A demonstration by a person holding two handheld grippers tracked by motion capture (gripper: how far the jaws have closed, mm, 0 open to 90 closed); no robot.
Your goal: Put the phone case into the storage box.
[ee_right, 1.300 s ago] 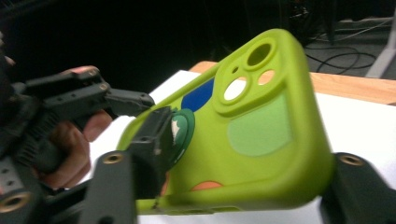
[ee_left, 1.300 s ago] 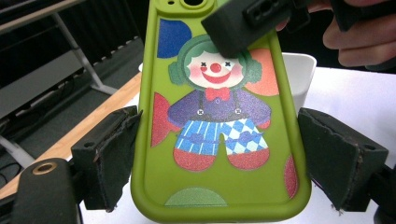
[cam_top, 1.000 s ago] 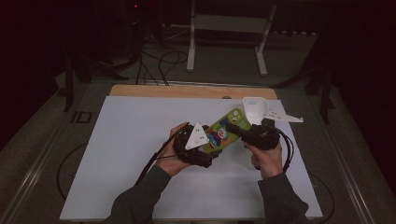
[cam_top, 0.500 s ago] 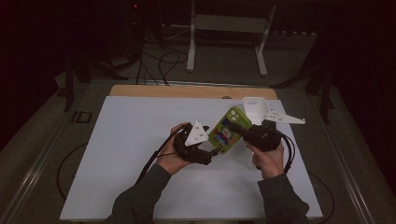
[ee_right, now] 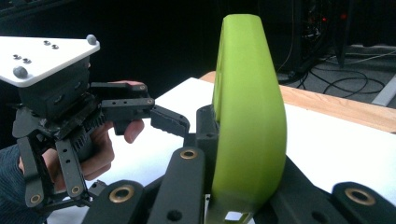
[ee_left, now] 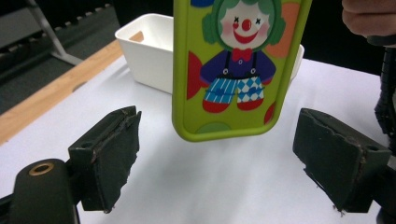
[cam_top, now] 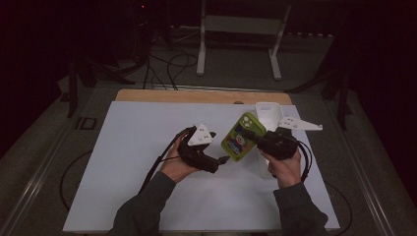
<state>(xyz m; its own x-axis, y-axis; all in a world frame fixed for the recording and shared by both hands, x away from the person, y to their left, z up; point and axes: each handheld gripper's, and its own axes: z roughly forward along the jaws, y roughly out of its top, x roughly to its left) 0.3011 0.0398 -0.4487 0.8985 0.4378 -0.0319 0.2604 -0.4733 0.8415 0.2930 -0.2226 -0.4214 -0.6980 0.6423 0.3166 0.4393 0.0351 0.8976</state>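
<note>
Leftmost over the white table (cam_top: pixel 147 147), the left gripper (cam_top: pixel 222 160) sits in the person's left hand (cam_top: pixel 174 167), its tips aimed at the lower end of the phone case (cam_top: pixel 242 137). Its jaws stand spread, having just been opening; seen from the left gripper view, the two black pads (ee_left: pixel 112 154) flank an empty gap, and the case (ee_left: pixel 238 65), green with a clown print, hangs just ahead of that gap, clear of both pads and off the table. Next comes the case itself, held up tilted between the two grippers. To its right, the right gripper (cam_top: pixel 255 141) in the right hand (cam_top: pixel 285 169) is pinching the case by one edge; in the right gripper view the jaws clamp the case's (ee_right: pixel 247 135) thin side. Behind the case stands a white bin (cam_top: pixel 269 113).
</note>
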